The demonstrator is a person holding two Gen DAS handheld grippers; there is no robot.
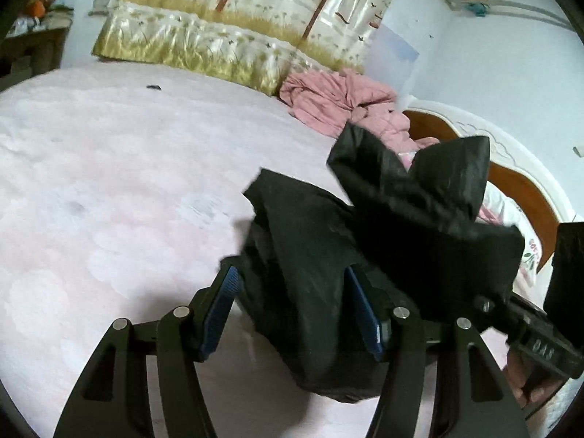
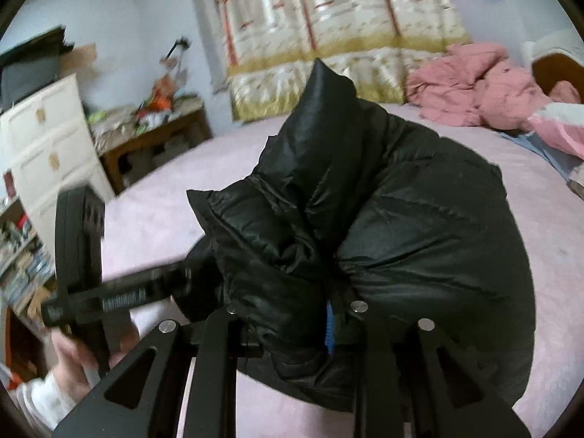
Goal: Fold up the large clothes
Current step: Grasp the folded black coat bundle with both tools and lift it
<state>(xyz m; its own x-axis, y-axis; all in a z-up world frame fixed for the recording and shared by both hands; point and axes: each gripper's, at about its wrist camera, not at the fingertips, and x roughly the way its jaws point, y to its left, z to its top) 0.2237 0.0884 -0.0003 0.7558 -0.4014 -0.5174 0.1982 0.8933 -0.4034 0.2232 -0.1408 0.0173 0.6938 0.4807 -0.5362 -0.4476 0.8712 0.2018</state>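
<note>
A black puffer jacket [image 2: 401,219] is bunched up above the pink bed [image 2: 153,219]. It also shows in the left wrist view [image 1: 310,273]. My right gripper [image 2: 310,325] is shut on a thick fold of the jacket, its blue pad [image 2: 329,328] just showing under the cloth. My left gripper [image 1: 292,310] is open, its blue pads [image 1: 219,310] wide apart, with a hanging part of the jacket between them but not pinched. The right gripper's body shows at the right of the left wrist view [image 1: 540,339].
A pink quilt [image 1: 343,106] lies crumpled near the headboard [image 1: 518,182]. A curtain with a tree print [image 1: 237,18] hangs behind the bed. A white drawer cabinet [image 2: 51,146] and a cluttered wooden table [image 2: 153,135] stand to the left of the bed.
</note>
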